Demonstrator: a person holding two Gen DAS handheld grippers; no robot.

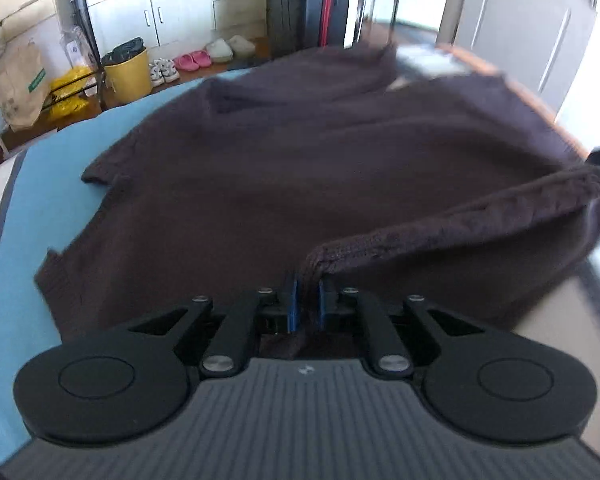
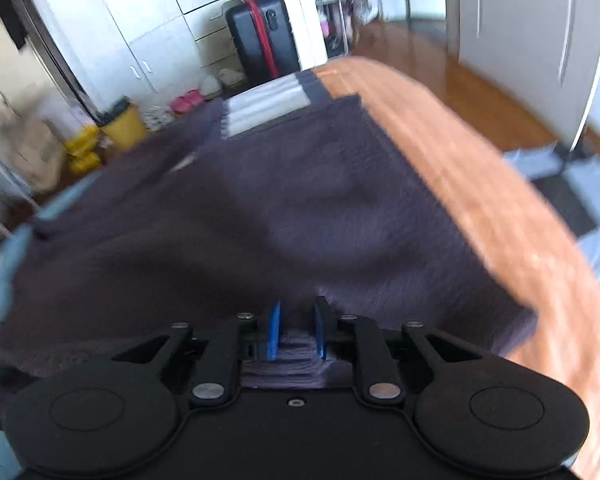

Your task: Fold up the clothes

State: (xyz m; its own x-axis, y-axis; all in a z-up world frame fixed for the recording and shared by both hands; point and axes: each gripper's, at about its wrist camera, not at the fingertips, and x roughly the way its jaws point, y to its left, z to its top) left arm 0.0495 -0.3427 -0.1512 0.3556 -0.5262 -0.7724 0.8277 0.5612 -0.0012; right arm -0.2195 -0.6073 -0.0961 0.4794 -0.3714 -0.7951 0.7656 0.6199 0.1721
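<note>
A dark brown knitted sweater [image 1: 284, 168] lies spread over a bed, its short sleeve pointing left. My left gripper [image 1: 309, 300] is shut on the ribbed hem [image 1: 460, 220], which runs lifted and taut off to the right. In the right wrist view the same sweater [image 2: 300, 208] looks blurred, and my right gripper [image 2: 297, 332] is shut on a bunched fold of its hem between the blue pads [image 2: 275, 332]. The far edge of the sweater reaches a white striped patch [image 2: 260, 112] of the cover.
The bed cover is light blue [image 1: 40, 208] on the left and orange [image 2: 480, 184] on the right. Beyond the bed stand a dark suitcase [image 1: 316, 8], a yellow bin [image 1: 130, 74], shoes and slippers [image 1: 192, 60], a paper bag [image 1: 16, 80] and white cabinets [image 1: 152, 0].
</note>
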